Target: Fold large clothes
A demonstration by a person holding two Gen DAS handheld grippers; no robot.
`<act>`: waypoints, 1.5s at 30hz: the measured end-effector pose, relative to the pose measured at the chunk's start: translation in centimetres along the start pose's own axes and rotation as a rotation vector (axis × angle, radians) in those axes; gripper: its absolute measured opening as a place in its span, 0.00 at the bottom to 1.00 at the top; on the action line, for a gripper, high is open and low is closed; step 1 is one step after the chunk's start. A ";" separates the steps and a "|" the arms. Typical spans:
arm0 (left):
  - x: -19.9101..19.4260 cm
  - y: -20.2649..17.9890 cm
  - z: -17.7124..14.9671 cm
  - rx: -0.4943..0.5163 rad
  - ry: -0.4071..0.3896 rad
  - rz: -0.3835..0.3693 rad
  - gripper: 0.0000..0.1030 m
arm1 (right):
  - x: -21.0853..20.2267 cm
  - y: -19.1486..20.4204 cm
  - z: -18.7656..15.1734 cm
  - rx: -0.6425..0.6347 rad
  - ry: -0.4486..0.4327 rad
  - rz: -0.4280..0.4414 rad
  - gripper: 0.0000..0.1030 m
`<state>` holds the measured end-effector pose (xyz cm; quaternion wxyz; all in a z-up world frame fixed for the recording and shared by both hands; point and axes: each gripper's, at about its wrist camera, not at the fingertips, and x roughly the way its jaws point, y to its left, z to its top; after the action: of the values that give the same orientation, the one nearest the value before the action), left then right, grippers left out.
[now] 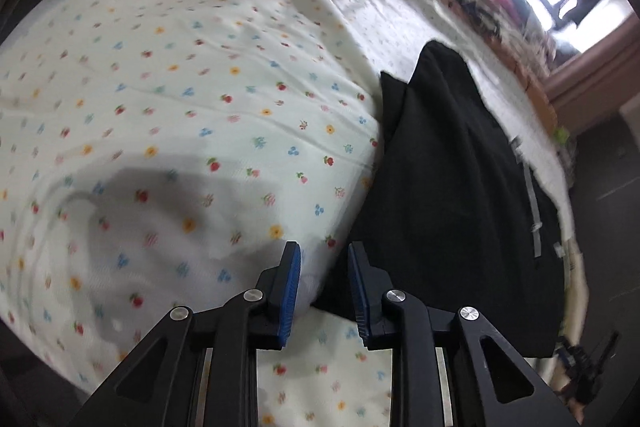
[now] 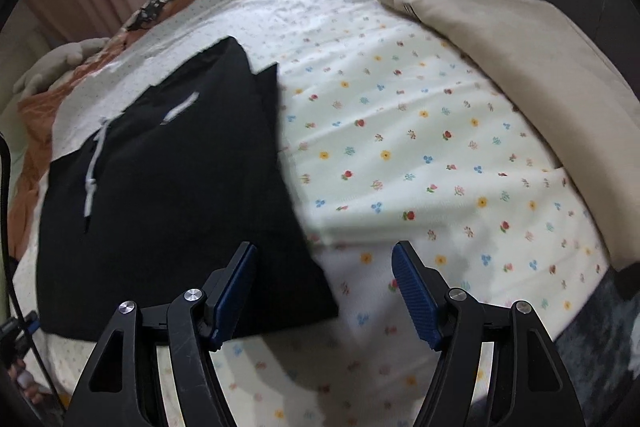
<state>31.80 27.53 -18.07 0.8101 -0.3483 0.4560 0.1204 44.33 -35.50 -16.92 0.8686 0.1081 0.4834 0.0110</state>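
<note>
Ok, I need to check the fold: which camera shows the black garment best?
The right wrist view: nearly the whole black garment lies flat on the floral sheet, white drawstring visible. The left wrist view shows it narrower, along the right side.

Black fabric garment (image 2: 180, 195) with white drawcord lies left of the blue-padded right gripper (image 2: 324, 291); the cream flower-dotted bedsheet (image 2: 400, 147) spreads ahead, plain beige pillow (image 2: 520, 67) beyond.

Bed, floral sheet (image 2: 400, 147): black garment (image 2: 180, 195) lying flat; beige pillow (image 2: 520, 67) at edge.
</note>
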 end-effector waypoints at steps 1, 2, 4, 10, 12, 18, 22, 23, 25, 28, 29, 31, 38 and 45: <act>-0.4 0.3 -0.2 -0.016 -0.001 -0.027 0.28 | -0.6 0.2 -0.2 -0.005 -0.010 0.011 0.68; -0.8 0.6 -0.3 -0.033 -0.001 -0.049 0.31 | -1.1 0.6 -0.3 -0.012 -0.016 0.020 0.68; -1.5 1.0 -0.5 -0.059 -0.013 -0.084 0.49 | -2.0 1.4 -0.7 -0.031 -0.029 0.045 0.68; -1.9 0.6 -0.7 -0.096 -0.020 -0.197 0.69 | -3.5 5.7 -1.5 -0.115 -0.020 0.167 0.68; -1.3 0.5 -0.8 -0.110 0.002 -0.212 0.69 | -3.2 7.6 -1.7 -0.151 0.000 0.199 0.68; 1.2 0.1 -0.7 -0.120 0.050 -0.214 0.69 | -1.4 11.7 -1.9 -0.209 0.054 0.266 0.68; 2.4 0.6 -0.5 -0.134 0.083 -0.221 0.63 | 0.1 14.3 -2.0 -0.236 0.109 0.313 0.68; 2.6 0.7 -0.5 -0.134 0.090 -0.223 0.63 | 0.4 14.9 -2.1 -0.242 0.123 0.331 0.68; 3.0 0.9 -0.3 -0.139 0.094 -0.239 0.62 | 1.2 16.0 -2.3 -0.250 0.151 0.374 0.68; 3.4 0.6 0.2 -0.144 0.107 -0.281 0.60 | 2.7 17.9 -2.5 -0.260 0.190 0.399 0.68; 3.6 0.4 0.3 -0.144 0.122 -0.311 0.60 | 3.2 18.5 -2.6 -0.268 0.202 0.397 0.68; 3.6 0.1 0.5 -0.136 0.135 -0.342 0.59 | 4.4 19.5 -2.5 -0.269 0.229 0.395 0.68; 3.9 0.5 0.8 -0.129 0.151 -0.323 0.42 | 7.4 22.2 -0.3 -0.255 0.255 0.409 0.68; 4.4 0.3 1.0 -0.126 0.151 -0.315 0.42 | 10.0 23.9 2.8 -0.233 0.255 0.385 0.68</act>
<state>34.72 27.89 -21.49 0.7591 -0.4735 0.4466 -0.0061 54.04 -11.40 -19.18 0.7891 0.0951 0.5552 0.2452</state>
